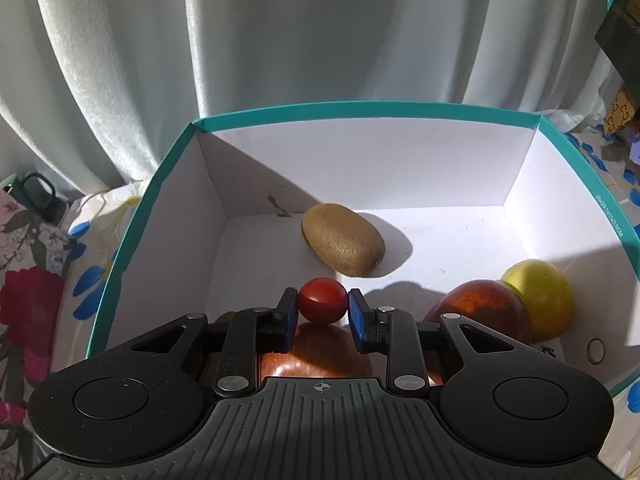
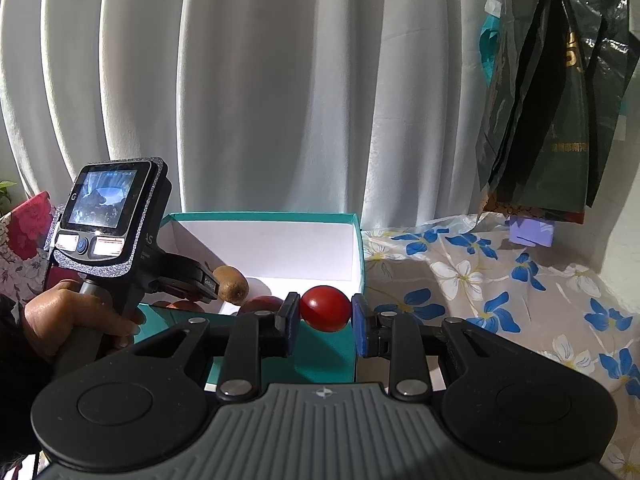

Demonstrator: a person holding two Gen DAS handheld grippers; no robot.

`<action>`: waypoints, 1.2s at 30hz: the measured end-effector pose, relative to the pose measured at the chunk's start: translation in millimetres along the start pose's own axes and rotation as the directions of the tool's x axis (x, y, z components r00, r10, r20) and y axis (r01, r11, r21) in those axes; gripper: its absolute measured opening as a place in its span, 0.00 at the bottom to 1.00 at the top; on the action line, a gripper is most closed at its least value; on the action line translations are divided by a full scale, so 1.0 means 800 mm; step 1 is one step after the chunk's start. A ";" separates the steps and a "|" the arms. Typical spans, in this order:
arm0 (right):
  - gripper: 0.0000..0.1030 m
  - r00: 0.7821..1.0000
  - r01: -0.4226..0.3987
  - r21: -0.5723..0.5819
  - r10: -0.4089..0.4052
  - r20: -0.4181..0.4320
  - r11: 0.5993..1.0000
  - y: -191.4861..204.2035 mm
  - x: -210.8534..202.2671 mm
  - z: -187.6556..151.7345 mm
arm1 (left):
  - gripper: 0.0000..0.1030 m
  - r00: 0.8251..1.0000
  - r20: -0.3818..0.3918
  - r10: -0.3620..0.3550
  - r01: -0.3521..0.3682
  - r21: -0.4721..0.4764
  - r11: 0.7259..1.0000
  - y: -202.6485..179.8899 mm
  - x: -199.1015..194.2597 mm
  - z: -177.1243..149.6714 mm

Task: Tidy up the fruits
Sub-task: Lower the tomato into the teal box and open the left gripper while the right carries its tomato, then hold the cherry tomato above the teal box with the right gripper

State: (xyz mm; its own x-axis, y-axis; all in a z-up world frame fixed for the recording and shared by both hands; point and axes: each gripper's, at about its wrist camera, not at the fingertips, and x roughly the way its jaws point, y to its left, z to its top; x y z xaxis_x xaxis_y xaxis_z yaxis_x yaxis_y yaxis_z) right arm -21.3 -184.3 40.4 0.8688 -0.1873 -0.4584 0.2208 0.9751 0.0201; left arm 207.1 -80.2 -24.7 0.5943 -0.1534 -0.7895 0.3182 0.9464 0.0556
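My left gripper (image 1: 322,307) is shut on a small red cherry tomato (image 1: 322,300) and hangs inside a teal box (image 1: 360,105) with white walls. On the box floor lie a brown kiwi (image 1: 343,239), a red apple (image 1: 486,312) touching a yellow fruit (image 1: 540,298), and another red apple (image 1: 320,354) right under the jaws. My right gripper (image 2: 325,310) is shut on a second cherry tomato (image 2: 325,308), in front of the teal box (image 2: 264,216) near its right end. A hand (image 2: 68,316) holds the left gripper's handle over the box, and the kiwi (image 2: 231,283) shows behind it.
The box stands on a tablecloth (image 2: 500,280) with blue flowers, before a pale curtain (image 2: 280,100). A dark green bag (image 2: 548,112) hangs at the right above a small purple box (image 2: 532,232). A red floral cloth (image 1: 28,308) lies left of the box.
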 end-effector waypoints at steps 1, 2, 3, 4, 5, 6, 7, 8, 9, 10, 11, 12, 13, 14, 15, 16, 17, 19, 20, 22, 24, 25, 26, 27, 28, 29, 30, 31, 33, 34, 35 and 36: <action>0.26 1.000 0.001 0.002 -0.001 -0.001 1.000 0.000 0.000 0.000 | 0.29 1.000 -0.006 0.000 0.000 0.000 1.000 0.000 0.002 0.000; 0.26 1.000 0.001 0.004 -0.001 -0.002 1.000 -0.001 0.001 0.000 | 0.29 1.000 -0.005 0.007 -0.007 0.004 1.000 0.000 0.003 -0.001; 0.26 1.000 0.002 0.007 -0.002 -0.003 1.000 -0.002 0.001 0.000 | 0.29 1.000 -0.007 0.011 -0.011 0.007 1.000 0.000 0.004 -0.001; 0.26 1.000 0.003 0.008 -0.003 -0.003 1.000 -0.002 0.002 0.000 | 0.29 1.000 -0.008 0.014 -0.014 0.008 1.000 0.000 0.005 -0.001; 0.26 1.000 0.003 0.008 -0.003 -0.003 1.000 -0.003 0.003 0.000 | 0.29 1.000 -0.010 0.015 -0.015 0.008 1.000 0.000 0.006 -0.001; 0.26 1.000 0.003 0.007 -0.003 -0.003 1.000 -0.002 0.003 0.001 | 0.29 1.000 -0.011 0.017 -0.017 0.007 1.000 0.000 0.007 -0.001; 0.26 1.000 0.002 0.007 -0.002 -0.002 1.000 -0.002 0.003 0.001 | 0.29 1.000 -0.014 0.020 -0.020 0.007 1.000 0.001 0.009 -0.001; 0.26 1.000 0.001 0.006 -0.001 -0.003 1.000 -0.002 0.004 0.001 | 0.29 1.000 -0.016 0.025 -0.025 0.008 1.000 0.001 0.010 -0.002; 0.26 1.000 -0.001 0.006 0.001 -0.004 1.000 -0.001 0.004 0.001 | 0.29 1.000 -0.016 0.023 -0.023 0.006 1.000 0.001 0.010 -0.001; 0.26 1.000 -0.003 0.006 0.003 -0.004 1.000 -0.001 0.005 0.001 | 0.29 1.000 -0.017 0.022 -0.022 0.004 1.000 0.002 0.010 -0.001; 0.26 1.000 -0.005 0.006 0.005 -0.005 1.000 -0.001 0.005 0.001 | 0.30 1.000 -0.018 0.021 -0.021 0.001 1.000 0.002 0.011 -0.001; 0.26 1.000 -0.006 0.005 0.006 -0.005 1.000 -0.001 0.005 0.001 | 0.30 1.000 -0.019 0.019 -0.019 -0.002 1.000 0.003 0.010 -0.001; 0.26 1.000 -0.007 0.006 0.007 -0.004 1.000 -0.001 0.005 0.002 | 0.30 1.000 -0.021 0.018 -0.018 -0.004 1.000 0.003 0.010 -0.001; 0.26 1.000 -0.008 0.006 0.008 -0.003 1.000 -0.001 0.006 0.002 | 0.33 1.000 -0.021 0.015 -0.015 -0.007 1.000 0.003 0.010 0.000; 0.26 1.000 -0.009 0.006 0.009 -0.002 1.000 -0.001 0.006 0.002 | 0.35 1.000 -0.020 0.013 -0.013 -0.010 1.000 0.004 0.010 0.000; 0.26 1.000 -0.009 0.006 0.009 -0.002 1.000 -0.001 0.007 0.002 | 0.36 1.000 -0.018 0.013 -0.013 -0.010 1.000 0.004 0.009 0.000; 0.26 1.000 -0.011 0.005 0.011 -0.001 1.000 -0.001 0.007 0.002 | 0.41 1.000 -0.014 0.013 -0.014 -0.010 1.000 0.004 0.008 0.000; 0.26 1.000 -0.012 0.005 0.012 0.000 1.000 -0.001 0.007 0.002 | 0.52 1.000 -0.012 0.012 -0.012 -0.011 1.000 0.004 0.005 0.000; 0.26 1.000 -0.012 0.004 0.012 0.001 1.000 -0.001 0.008 0.002 | 0.58 1.000 -0.010 0.013 -0.013 -0.014 1.000 0.004 0.003 0.000; 0.26 1.000 -0.011 0.003 0.011 0.002 1.000 -0.001 0.008 0.002 | 0.61 1.000 0.002 0.018 -0.018 -0.015 1.000 0.004 -0.004 0.000; 0.26 1.000 -0.008 0.004 0.008 0.005 1.000 -0.001 0.008 0.002 | 0.74 1.000 0.026 0.009 -0.009 -0.027 1.000 0.007 -0.017 0.002; 0.26 1.000 -0.008 0.004 0.008 0.006 1.000 -0.002 0.009 0.002 | 0.76 0.999 0.043 0.007 -0.006 -0.034 0.999 0.008 -0.025 0.003; 0.26 1.000 -0.008 0.005 0.008 0.007 1.000 -0.002 0.009 0.002 | 0.80 0.998 0.060 0.008 -0.006 -0.039 0.999 0.010 -0.033 0.003; 0.26 1.000 -0.006 0.005 0.006 0.009 1.000 -0.003 0.010 0.003 | 0.82 0.997 0.079 0.004 0.000 -0.046 0.999 0.012 -0.042 0.004; 0.26 1.000 -0.004 0.005 0.004 0.009 1.000 -0.003 0.010 0.003 | 0.84 0.996 0.093 -0.002 0.008 -0.055 0.998 0.014 -0.051 0.005; 0.26 1.000 -0.004 0.005 0.003 0.010 1.000 -0.003 0.010 0.003 | 0.88 0.994 0.109 -0.007 0.015 -0.069 0.998 0.018 -0.061 0.006; 0.26 1.000 -0.003 0.005 0.003 0.010 1.000 -0.003 0.010 0.003 | 0.93 0.992 0.123 -0.008 0.018 -0.079 0.997 0.021 -0.070 0.006; 0.26 1.000 -0.001 0.005 0.001 0.013 1.000 -0.003 0.010 0.004 | 0.94 0.990 0.142 -0.006 0.019 -0.087 0.996 0.025 -0.082 0.005; 0.26 1.000 0.003 0.005 -0.003 0.015 1.000 -0.003 0.009 0.004 | 0.94 0.986 0.165 -0.005 0.020 -0.086 0.996 0.031 -0.100 0.001; 0.26 1.000 0.006 0.007 -0.006 0.018 1.000 -0.004 0.010 0.004 | 0.95 0.984 0.176 -0.003 0.019 -0.088 0.996 0.034 -0.110 -0.002; 0.26 1.000 0.008 0.007 -0.008 0.018 1.000 -0.004 0.010 0.004 | 0.96 0.984 0.180 -0.002 0.018 -0.090 0.996 0.036 -0.117 -0.004; 0.26 1.000 0.008 0.007 -0.008 0.017 1.000 -0.004 0.011 0.004 | 0.97 0.982 0.186 0.001 0.016 -0.093 0.996 0.039 -0.126 -0.007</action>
State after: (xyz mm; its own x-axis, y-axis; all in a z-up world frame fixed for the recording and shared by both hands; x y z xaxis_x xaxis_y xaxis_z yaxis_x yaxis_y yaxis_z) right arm -12.8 -189.5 39.5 0.8745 -0.1974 -0.4430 0.2312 0.9726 0.0230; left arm 153.1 -33.2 52.6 0.7219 -0.2025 -0.6616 0.2580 0.9660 -0.0141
